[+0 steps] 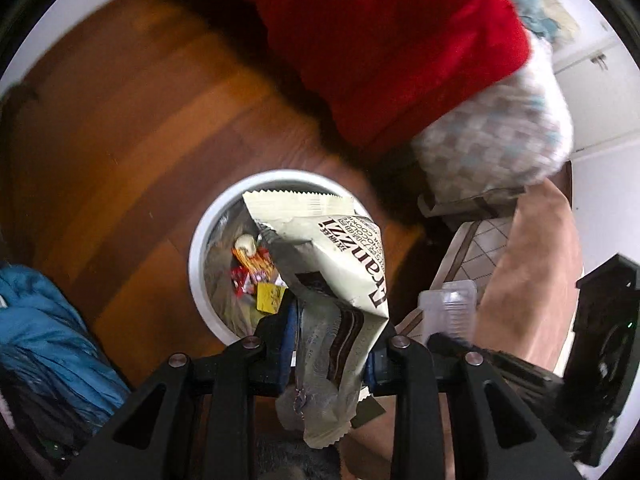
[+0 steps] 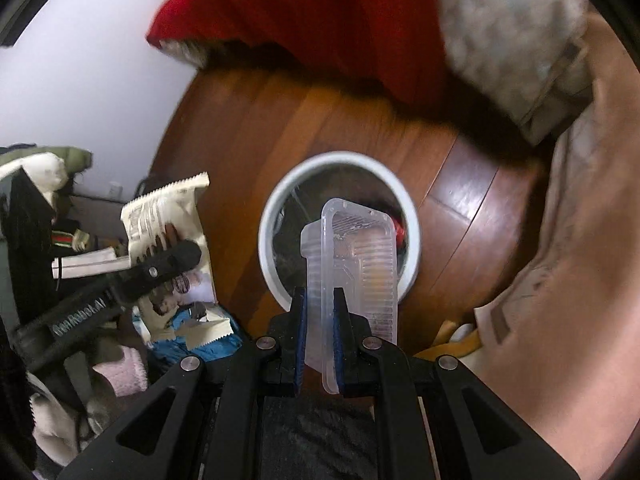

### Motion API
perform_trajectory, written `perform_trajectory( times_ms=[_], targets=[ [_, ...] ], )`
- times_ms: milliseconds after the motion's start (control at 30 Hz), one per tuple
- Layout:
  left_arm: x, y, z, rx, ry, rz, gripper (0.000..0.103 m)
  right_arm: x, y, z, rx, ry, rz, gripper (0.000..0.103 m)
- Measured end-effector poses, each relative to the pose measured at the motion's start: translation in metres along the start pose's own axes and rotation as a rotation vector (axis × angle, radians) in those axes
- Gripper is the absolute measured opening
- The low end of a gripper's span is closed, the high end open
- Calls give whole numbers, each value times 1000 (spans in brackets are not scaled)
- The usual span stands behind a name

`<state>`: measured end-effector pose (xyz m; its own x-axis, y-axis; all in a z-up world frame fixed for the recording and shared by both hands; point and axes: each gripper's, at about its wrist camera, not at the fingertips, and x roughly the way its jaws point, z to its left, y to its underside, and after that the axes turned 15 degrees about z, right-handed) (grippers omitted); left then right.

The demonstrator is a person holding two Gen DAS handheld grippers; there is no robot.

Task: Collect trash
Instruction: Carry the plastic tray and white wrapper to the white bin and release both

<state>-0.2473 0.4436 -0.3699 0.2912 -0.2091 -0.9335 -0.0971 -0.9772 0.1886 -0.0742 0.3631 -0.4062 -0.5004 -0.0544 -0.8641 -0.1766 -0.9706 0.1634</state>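
Note:
A white round trash bin (image 1: 200,256) stands on the wooden floor with colourful wrappers (image 1: 256,272) inside. My left gripper (image 1: 328,344) is shut on a cream cookie wrapper (image 1: 344,264) and holds it above the bin's right side. My right gripper (image 2: 320,316) is shut on a clear plastic tray (image 2: 356,248) and holds it upright above the same bin (image 2: 272,240). The left gripper's arm (image 2: 160,268) and its wrapper (image 2: 160,212) show at the left of the right wrist view. The tray (image 1: 448,308) shows at the right of the left wrist view.
A red blanket (image 1: 392,48) and a patterned pillow (image 1: 492,136) lie on a bed beyond the bin. A blue jacket (image 1: 44,336) lies on the floor at left. Beige bedding (image 2: 568,264) hangs at right. Clothes and clutter (image 2: 60,240) are piled at left.

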Motion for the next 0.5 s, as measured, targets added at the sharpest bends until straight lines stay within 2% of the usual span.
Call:
perform_trajectory(
  times_ms=[33,100,167,233,300,333,367,433,467,500],
  targets=[
    [7,-6,5,-12,8,14,25,8,-10,-2,8,4,11,12],
    [20,-20,9,-32,11,46,34,32,-27,-5,2,12,48,12],
    [29,-25,18,-56,13,63,58,52,-42,-11,12,1,82,12],
    [35,-28,25,-87,19,66,77,68,-51,-16,17,-6,119,12],
    [36,-28,31,-108,19,62,77,84,-62,-20,17,-8,148,13],
    [36,-26,34,-121,9,58,84,89,-62,-21,19,1,156,14],
    [34,-24,40,-123,1,56,99,91,-67,-23,21,4,160,22],
    [26,-17,49,-133,-21,43,103,93,-71,-25,20,-22,159,46],
    [24,-14,52,-139,-27,34,103,92,-73,-24,13,-22,157,63],
    [22,-12,55,-143,-36,28,103,90,-73,-24,9,-13,145,71]
  ],
)
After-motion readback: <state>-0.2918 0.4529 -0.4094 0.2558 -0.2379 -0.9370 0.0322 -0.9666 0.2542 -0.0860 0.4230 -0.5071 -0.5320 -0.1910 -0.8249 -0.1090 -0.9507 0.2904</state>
